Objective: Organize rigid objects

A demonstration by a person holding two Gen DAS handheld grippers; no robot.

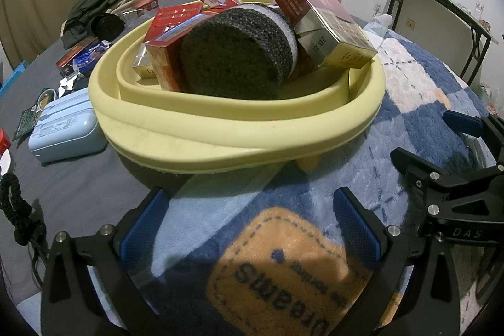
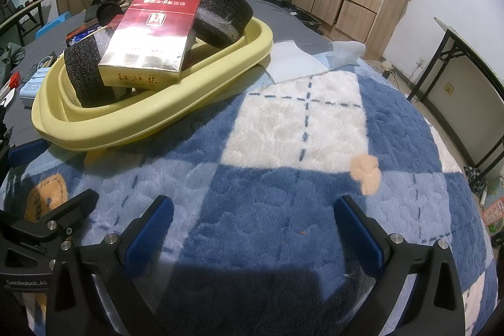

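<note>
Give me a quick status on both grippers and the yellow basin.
Left gripper open, empty. Right gripper open, empty, over blanket. Yellow basin piled with red boxes and foam rolls. Nothing blocking.

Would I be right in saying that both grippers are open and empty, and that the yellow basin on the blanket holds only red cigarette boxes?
Not quite: the yellow basin also holds dark foam rolls among the red cigarette boxes, as the left wrist view shows. The left gripper and right gripper are indeed open and empty.

Heaped basin (image 2: 176,112) beside bare blanket (image 2: 299,128)
</note>
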